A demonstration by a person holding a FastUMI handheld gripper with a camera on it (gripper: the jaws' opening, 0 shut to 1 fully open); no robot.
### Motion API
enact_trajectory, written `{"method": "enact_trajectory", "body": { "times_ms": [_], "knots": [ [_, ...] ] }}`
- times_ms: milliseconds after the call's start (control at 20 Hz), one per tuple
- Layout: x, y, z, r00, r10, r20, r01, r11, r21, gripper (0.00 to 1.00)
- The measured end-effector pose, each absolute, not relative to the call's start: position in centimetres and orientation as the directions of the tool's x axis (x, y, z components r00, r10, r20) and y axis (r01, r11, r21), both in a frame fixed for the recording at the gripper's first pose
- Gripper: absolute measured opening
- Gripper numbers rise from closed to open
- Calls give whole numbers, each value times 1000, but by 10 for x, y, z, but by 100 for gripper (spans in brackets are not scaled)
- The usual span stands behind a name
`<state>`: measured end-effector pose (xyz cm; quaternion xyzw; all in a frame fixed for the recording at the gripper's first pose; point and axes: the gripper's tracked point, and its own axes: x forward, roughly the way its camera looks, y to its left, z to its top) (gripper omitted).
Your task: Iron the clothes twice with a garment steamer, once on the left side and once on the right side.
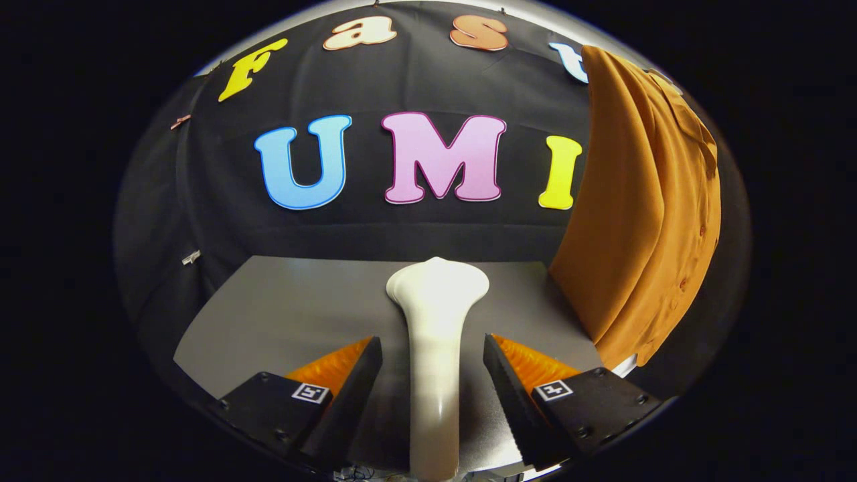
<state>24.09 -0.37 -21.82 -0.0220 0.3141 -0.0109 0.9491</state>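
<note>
The steamer (pixel 435 348) was seen lying on the counter (pixel 281 308) between the open fingers (pixel 434 375), not yet gripped, near the soft hanging shirt (pixel 643 221), and its smooth, hard, maybe slippery handle was judged best held.

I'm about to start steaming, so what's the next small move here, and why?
Probably close the gripper on the steamer: its handle lies between the open fingers with a gap on each side, flat on the table, and the shirt hangs beyond to the right.

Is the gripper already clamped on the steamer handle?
No: the gripper is open, with gaps showing between each finger and the white steamer lying between them.
</note>
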Motion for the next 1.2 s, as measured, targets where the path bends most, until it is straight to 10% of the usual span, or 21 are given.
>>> {"method": "enact_trajectory", "body": {
  "times_ms": [200,350,1200],
  "knots": [
    [242,-7,-233,768,-39,-639,19,999,-38,86],
    [243,-13,-248,740,-52,-671,30,999,-44,56],
    [243,2,-233,799,17,-601,-62,997,-55,34]
  ]
}}
